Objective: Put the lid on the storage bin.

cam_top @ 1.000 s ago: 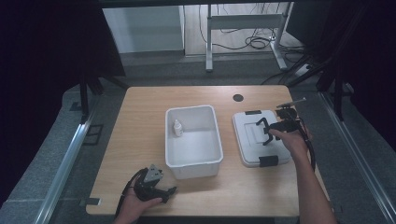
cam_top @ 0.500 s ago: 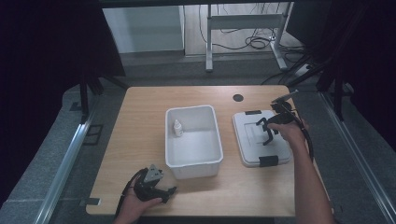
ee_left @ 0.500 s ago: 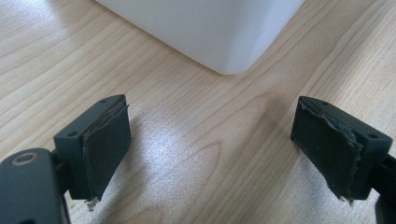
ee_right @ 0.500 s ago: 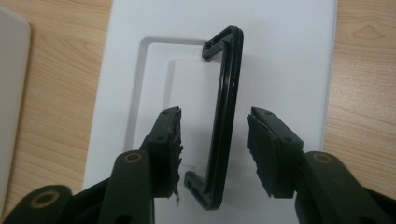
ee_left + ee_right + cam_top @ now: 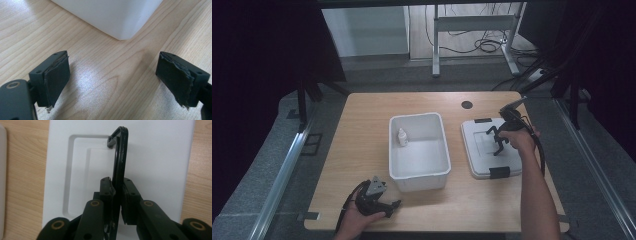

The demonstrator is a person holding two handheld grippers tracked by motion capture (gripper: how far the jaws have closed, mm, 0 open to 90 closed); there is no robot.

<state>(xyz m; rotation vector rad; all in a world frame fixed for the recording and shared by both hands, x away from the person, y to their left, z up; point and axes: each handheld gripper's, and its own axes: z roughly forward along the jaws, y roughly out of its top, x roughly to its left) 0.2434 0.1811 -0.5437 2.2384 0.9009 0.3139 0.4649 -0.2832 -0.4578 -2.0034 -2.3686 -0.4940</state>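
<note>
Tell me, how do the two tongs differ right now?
The left tongs stand wide open with nothing between their pads, while the right tongs are shut on the lid's black handle, having just closed. The left tongs lie low on the table near the white bin; the right tongs point down over the lid. Both are black, and each is held in one hand.

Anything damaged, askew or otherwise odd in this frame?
Mostly tidy. The pads of the open left claw look frayed and ragged at the edges. The lid lies flat beside the white bin, its black handle raised and pinched by the right claw. A small bottle stands upright inside the bin.
</note>
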